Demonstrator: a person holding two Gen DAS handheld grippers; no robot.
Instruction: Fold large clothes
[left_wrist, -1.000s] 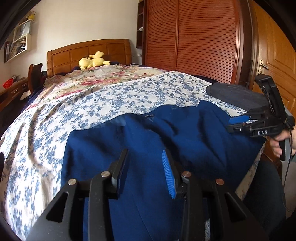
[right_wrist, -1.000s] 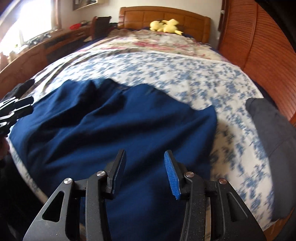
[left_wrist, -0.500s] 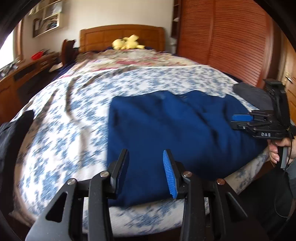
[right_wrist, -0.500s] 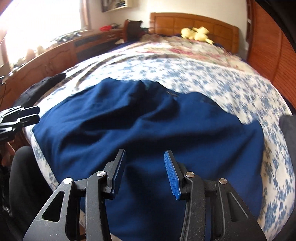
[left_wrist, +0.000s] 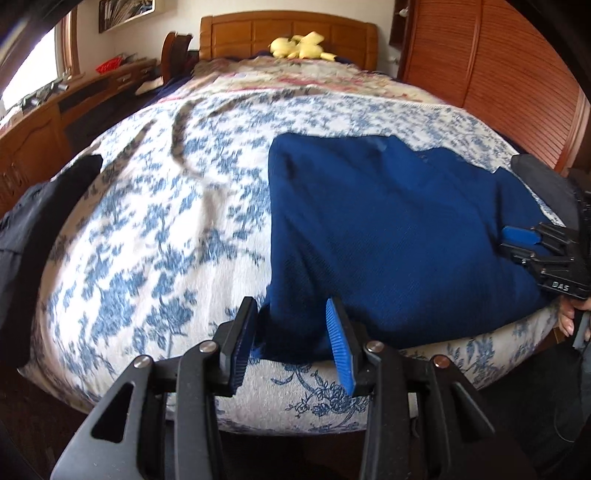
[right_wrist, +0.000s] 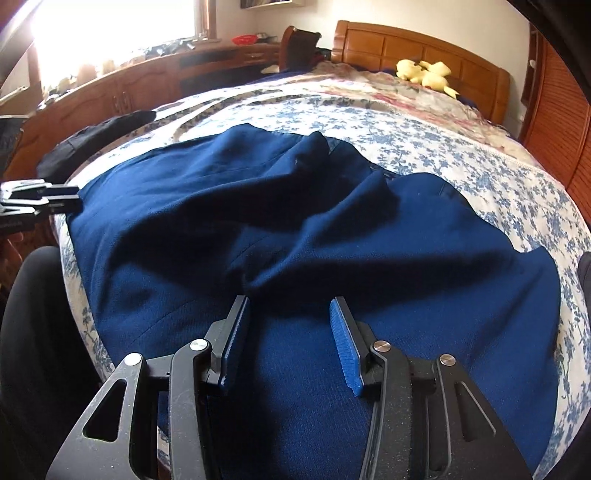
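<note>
Blue garment (left_wrist: 388, 229) lies rumpled at foot of bed (left_wrist: 155, 236). Left gripper (left_wrist: 291, 336) part open, empty, over garment's near corner. Right gripper (right_wrist: 291, 336) part open, empty, above garment's near hem. Risk: shallow pinch drops corner, or jaws snag bedspread too.

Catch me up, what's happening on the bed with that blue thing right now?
A person holds a gripper in each hand over a dark blue garment spread on the floral bedspread. The left gripper is at the garment's near left corner, jaws open with the fabric edge between them, not pinched. The right gripper hovers open over the rumpled cloth. No fold is made yet.
</note>
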